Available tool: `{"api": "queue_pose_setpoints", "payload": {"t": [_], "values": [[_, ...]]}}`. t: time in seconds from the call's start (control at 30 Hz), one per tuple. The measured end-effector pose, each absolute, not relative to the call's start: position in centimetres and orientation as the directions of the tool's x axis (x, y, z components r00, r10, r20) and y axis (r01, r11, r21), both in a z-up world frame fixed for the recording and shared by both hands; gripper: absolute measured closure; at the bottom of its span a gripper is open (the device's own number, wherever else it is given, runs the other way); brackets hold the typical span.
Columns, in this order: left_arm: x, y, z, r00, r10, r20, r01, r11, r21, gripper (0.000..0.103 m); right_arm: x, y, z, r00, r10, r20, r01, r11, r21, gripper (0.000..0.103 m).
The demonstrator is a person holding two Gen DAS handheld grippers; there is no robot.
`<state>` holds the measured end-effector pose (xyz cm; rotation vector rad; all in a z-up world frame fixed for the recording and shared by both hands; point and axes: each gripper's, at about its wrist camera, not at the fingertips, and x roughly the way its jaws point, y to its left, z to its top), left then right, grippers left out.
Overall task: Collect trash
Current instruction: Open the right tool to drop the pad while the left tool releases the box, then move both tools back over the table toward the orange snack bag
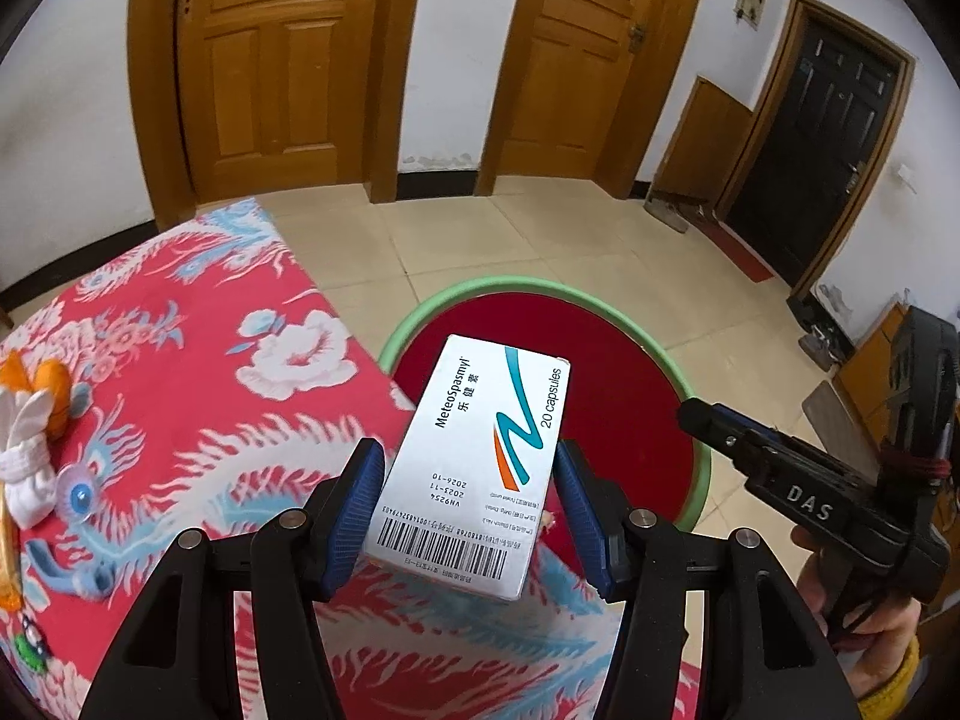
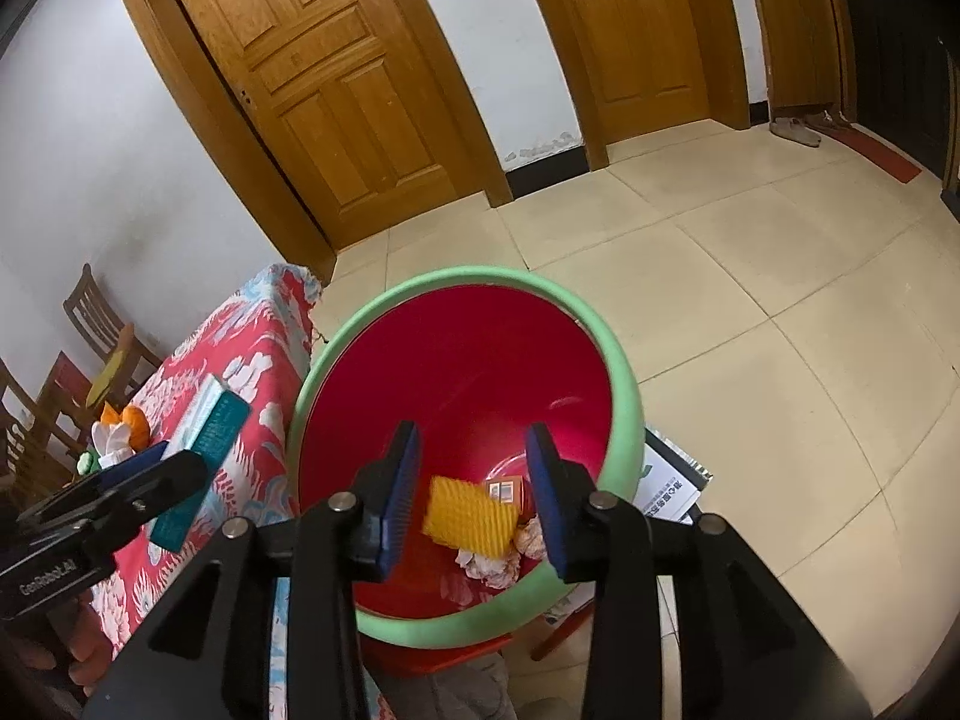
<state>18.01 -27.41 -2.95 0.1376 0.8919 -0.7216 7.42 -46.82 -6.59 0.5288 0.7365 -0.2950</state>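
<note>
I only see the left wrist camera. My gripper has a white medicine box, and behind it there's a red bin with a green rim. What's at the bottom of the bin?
Observer: The right wrist view looks into the bin. A yellow ridged pad lies at the bottom, next to crumpled white paper.
Operator: Is the other gripper holding something?
Observer: No. The right gripper is open and empty, poised above the bin's mouth.
Operator: Is my box over the bin?
Observer: Not quite, it seems. From the right wrist view the medicine box sits above the red tablecloth, just beside the green rim.
</note>
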Motion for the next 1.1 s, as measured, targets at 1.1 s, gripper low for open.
{"api": "queue_pose_setpoints", "payload": {"t": [1.1], "values": [[17.1, -28.8, -2.7, 0.453, -0.518, -0.725, 0.632, 0.760, -0.149, 0.029, 4.7, -47.4, -5.1, 0.723, -0.114, -0.681, 0.462, 0.813, 0.355, 0.065]]}}
